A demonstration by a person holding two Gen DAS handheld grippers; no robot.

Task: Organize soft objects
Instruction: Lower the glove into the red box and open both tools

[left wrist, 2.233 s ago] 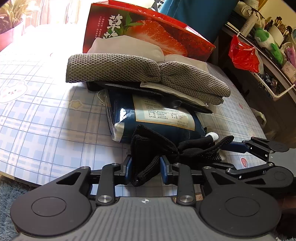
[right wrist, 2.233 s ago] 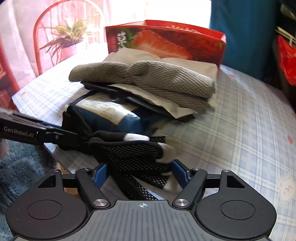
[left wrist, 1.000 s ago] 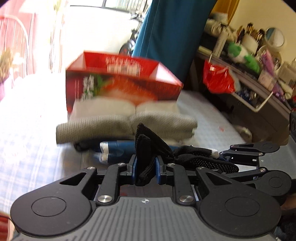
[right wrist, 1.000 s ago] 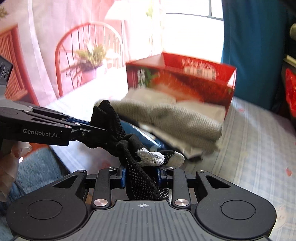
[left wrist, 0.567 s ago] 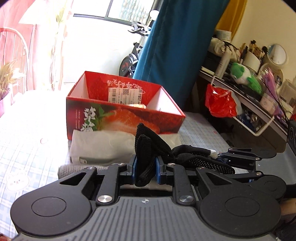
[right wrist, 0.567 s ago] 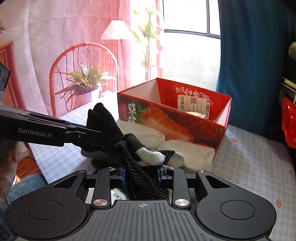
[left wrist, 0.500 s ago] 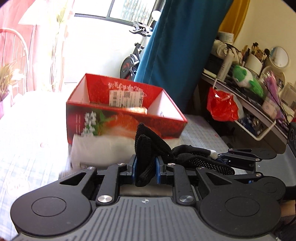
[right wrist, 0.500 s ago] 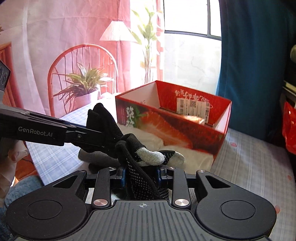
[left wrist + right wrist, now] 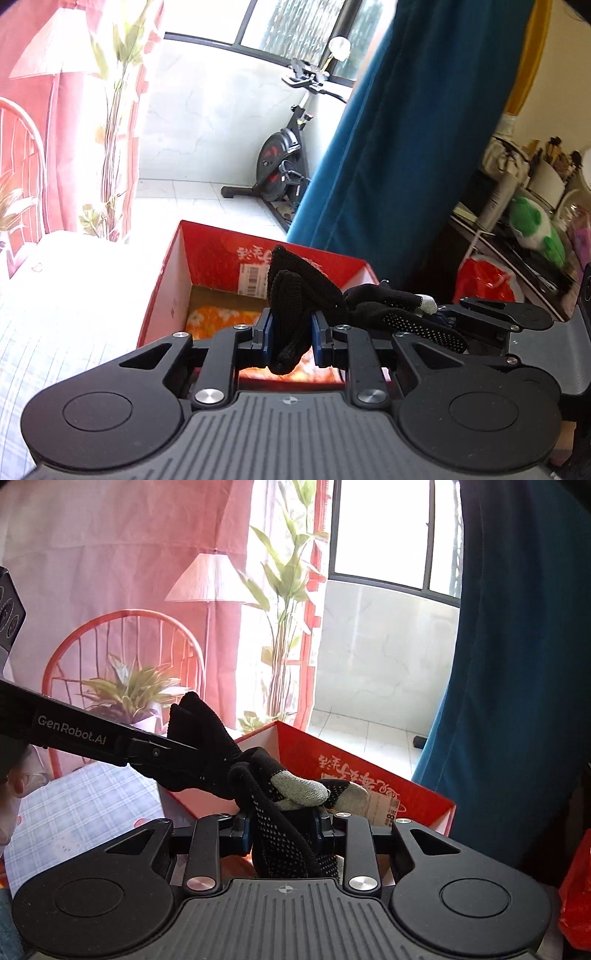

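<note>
Exercise bike (image 9: 284, 162) stood on the tiled balcony floor beside a blue curtain (image 9: 399, 147). Red wire chair (image 9: 122, 653) and potted plant (image 9: 129, 694) sat beyond the table's far edge. Green plush toy (image 9: 532, 225) lay on a cluttered shelf; red plastic bag (image 9: 484, 277) hung below.

box (image 9: 173, 291) floor half hidden, shelf clutter (image 9: 539, 206) blurred

Glove (image 9: 295, 295) hangs above box (image 9: 170, 280) — cloth (image 9: 218, 317) inside.

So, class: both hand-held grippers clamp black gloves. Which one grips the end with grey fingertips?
The right hand-held gripper: grey fingertips sit there; the left pinches plain black cuff.
</note>
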